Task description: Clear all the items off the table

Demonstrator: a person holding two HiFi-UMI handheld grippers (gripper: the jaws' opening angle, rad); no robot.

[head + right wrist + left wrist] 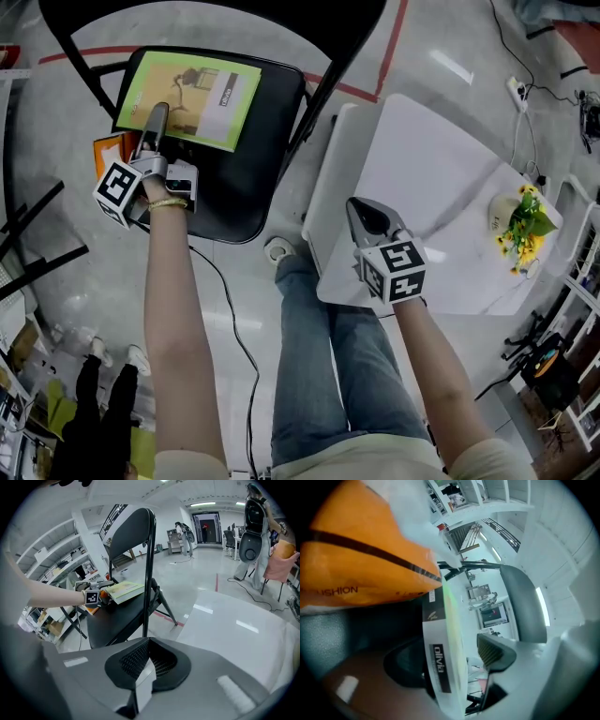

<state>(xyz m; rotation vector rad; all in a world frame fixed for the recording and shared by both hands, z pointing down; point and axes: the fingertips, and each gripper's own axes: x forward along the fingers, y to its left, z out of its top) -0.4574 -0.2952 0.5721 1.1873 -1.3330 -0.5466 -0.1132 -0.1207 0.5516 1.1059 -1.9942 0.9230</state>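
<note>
1. The left tool (156,117) stands wide. The edge of the book (192,94) runs between its jaws, but the pad (492,651) on one side stands clear of the cover, so nothing is gripped.
2. The book lies flat on the chair (246,164) seat, off the desk (422,159). An orange packet (361,559) sits just beside this tool.
3. The right tool (361,216) is closed tight and empty. It hangs over the near edge of the desk and points down at it.
4. The one thing left on the desk is the flower pot (516,220). It lies ahead of the right tool and off to its right, at the far corner, well apart from the tips.
5. The right hand is plainly the nearer. The left tool is out beyond the desk's other side.
6. The pot is seen from above with its stems spreading. Whether it stands quite upright I cannot tell.
7. The next reach likely calls for the right tool to open and travel diagonally across the bare top.
</note>
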